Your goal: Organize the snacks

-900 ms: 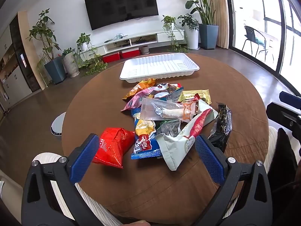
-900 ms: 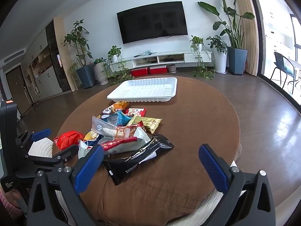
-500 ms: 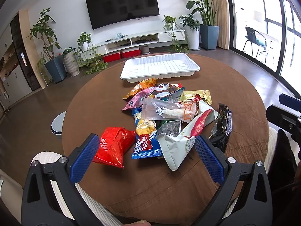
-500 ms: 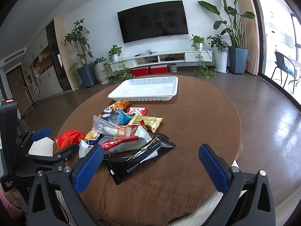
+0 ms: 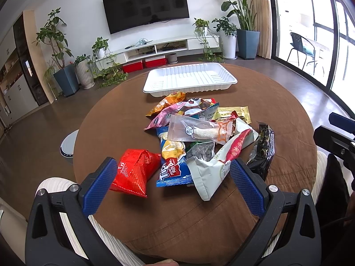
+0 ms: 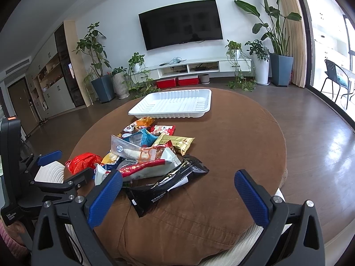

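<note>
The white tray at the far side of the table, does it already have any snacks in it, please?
No, the white tray shows only its bare ribbed bottom.

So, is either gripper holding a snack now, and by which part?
Nothing is held. The left gripper and the right gripper are both wide open above the table, and the snack pile lies untouched.

Brown round table (image 5: 277, 102), white tray (image 5: 229, 82), snack pile (image 5: 199, 130)

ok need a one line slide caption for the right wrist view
Open right gripper above a black packet at the snack pile's edge, empty white tray beyond on the brown round table.
</note>
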Demonstrator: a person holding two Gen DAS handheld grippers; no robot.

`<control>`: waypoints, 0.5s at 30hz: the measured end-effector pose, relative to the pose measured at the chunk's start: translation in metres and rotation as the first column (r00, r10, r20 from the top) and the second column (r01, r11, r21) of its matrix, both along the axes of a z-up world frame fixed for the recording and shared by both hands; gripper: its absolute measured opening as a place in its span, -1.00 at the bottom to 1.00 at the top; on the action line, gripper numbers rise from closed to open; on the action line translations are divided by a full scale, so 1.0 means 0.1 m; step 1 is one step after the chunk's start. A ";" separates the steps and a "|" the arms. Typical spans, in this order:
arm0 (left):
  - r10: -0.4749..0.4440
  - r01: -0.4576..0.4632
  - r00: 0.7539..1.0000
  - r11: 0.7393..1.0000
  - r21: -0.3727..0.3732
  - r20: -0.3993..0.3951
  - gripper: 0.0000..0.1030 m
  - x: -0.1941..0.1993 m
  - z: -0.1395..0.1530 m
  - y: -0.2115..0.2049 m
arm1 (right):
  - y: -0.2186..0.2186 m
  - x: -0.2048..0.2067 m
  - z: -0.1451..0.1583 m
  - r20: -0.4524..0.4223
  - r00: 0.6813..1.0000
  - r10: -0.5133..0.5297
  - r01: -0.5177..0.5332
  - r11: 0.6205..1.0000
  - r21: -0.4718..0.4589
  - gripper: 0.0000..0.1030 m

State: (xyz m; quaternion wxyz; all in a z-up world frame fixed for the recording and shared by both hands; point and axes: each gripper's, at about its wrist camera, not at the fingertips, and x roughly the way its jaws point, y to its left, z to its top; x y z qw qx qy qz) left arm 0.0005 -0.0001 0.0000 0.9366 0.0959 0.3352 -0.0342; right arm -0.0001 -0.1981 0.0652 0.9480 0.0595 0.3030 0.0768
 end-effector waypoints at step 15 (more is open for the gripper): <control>0.001 -0.001 1.000 1.000 0.000 0.004 1.00 0.03 0.00 0.13 | 0.22 -0.09 -0.08 -0.011 1.000 0.006 -0.006 1.000 0.004 1.00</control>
